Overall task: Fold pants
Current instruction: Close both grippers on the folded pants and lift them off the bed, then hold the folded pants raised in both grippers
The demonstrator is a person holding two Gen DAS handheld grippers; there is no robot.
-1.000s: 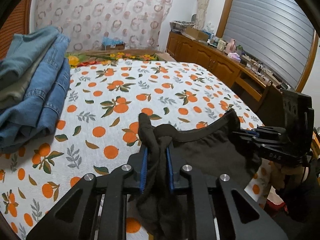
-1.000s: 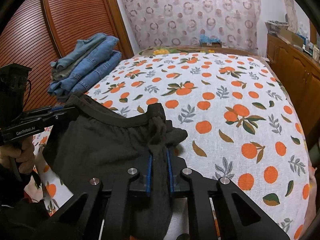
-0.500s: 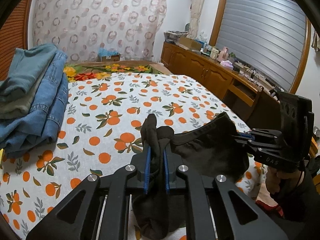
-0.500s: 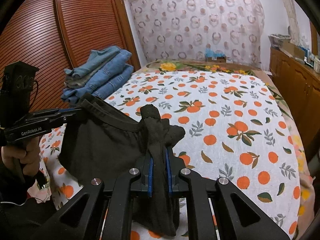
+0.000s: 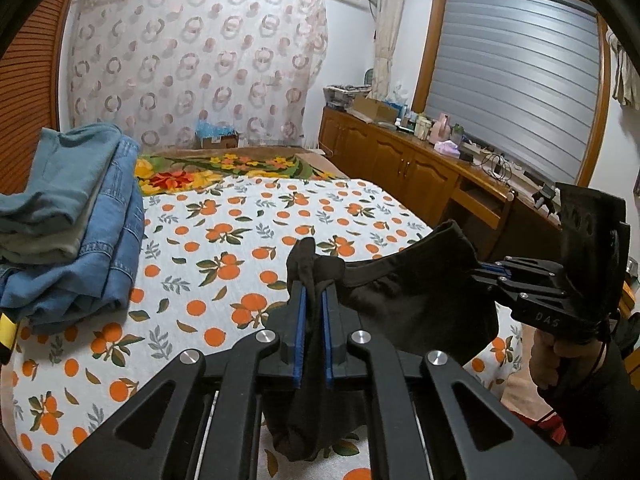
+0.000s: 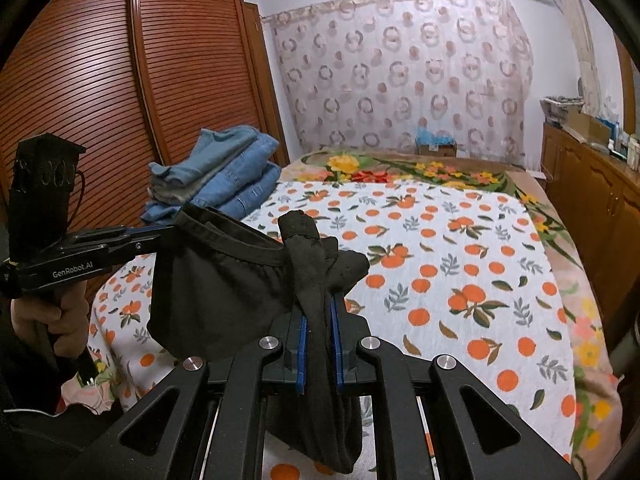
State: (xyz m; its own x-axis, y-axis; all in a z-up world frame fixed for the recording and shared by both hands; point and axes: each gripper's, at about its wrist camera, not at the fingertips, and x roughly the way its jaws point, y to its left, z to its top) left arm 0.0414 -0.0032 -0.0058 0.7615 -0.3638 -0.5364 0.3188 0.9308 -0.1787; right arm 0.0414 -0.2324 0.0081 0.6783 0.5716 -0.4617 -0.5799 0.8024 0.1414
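Pants (image 5: 408, 304), black, hang by the waistband between two grippers above the near edge of the bed (image 5: 248, 264): left gripper (image 5: 314, 304) has just been closing and pinches one bunched end, right gripper (image 6: 318, 320) clamps the other; folded jeans (image 6: 224, 176) lie farther back

Left hand-held gripper (image 5: 314, 304): jaws have just been closing, now clamped on bunched black cloth, pitched slightly down. Right hand-held gripper (image 6: 319, 320): jaws clamped on cloth too, same pitch. A hand (image 6: 52, 316) grips each handle.
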